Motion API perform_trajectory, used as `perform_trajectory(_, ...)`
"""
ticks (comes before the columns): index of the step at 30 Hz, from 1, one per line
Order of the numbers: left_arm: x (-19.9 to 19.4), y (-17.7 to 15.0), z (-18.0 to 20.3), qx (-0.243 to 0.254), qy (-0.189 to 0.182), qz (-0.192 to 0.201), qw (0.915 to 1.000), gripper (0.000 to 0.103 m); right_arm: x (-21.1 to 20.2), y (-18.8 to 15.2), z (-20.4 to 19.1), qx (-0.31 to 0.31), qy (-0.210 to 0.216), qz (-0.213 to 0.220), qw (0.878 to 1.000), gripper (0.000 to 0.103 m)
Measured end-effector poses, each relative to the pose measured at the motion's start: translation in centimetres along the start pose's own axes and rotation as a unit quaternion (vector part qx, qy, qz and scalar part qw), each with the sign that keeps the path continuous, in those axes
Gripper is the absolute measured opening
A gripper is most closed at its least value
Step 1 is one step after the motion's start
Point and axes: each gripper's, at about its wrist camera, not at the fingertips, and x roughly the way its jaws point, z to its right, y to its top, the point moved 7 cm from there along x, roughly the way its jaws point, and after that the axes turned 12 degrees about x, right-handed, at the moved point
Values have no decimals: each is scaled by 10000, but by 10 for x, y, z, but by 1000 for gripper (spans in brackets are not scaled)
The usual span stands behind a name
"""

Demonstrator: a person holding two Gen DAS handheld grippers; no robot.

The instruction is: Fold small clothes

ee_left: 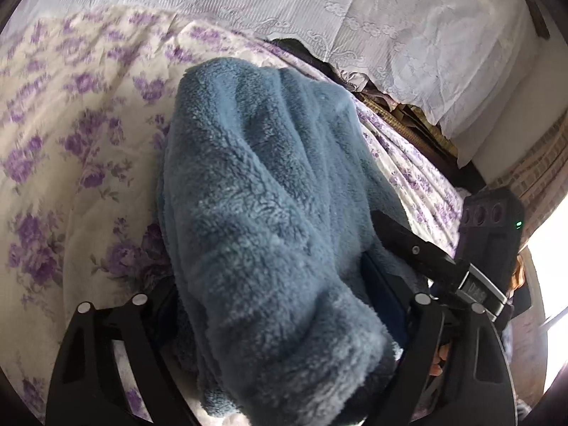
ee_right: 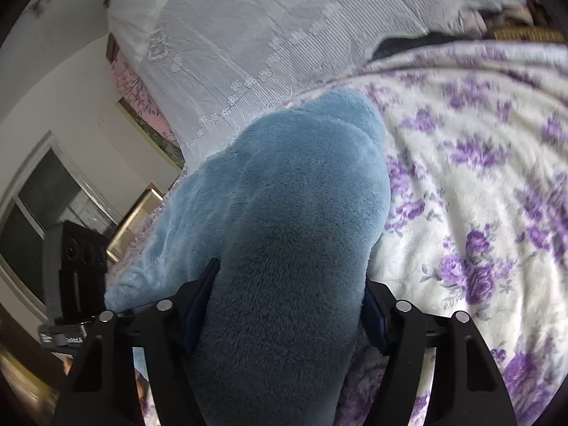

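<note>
Under you lies the bed [ee_left: 71, 113], covered by a creased cream sheet [ee_right: 479, 184] printed with purple roses; beyond it a white lace-patterned cover [ee_left: 355, 10] is draped over the far bedding; on the sheet rests the blue fleece garment [ee_left: 269, 184], thick, fuzzy and bunched into a long rounded roll, its long axis running away from you toward the lace; your left hand-held gripper [ee_left: 280, 305] has the near end of the roll filling the gap between its black fingers, seemingly gripped; your right hand-held gripper [ee_right: 284, 305] likewise straddles another fold of the fleece, both blue pads [ee_right: 376, 319] against the pile.
</note>
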Motion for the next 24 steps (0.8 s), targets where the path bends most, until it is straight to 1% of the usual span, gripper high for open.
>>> perform_trajectory(5,-8,1,9,324,230,131,9991,82,-9,0,-5,-264,-89,212,9994,69)
perform_trajectory(9,-15,-1,16,511,295,212,9980,81,-21,-2,-13,-565,-222,453,9971,68)
perform_trajectory(12,-17,-2,29,668,299,245,9970,80,-33,-5,-15,-685,-317,614,9953,68)
perform_trajectory(20,-30,-13,67,1181,454,327,9914,79,-68,-13,-9,-539,-422,816,9943,68)
perform_trajectory(24,-35,-20,86,1342,408,338,9895,78,-88,-21,-3,-405,-423,868,9945,68)
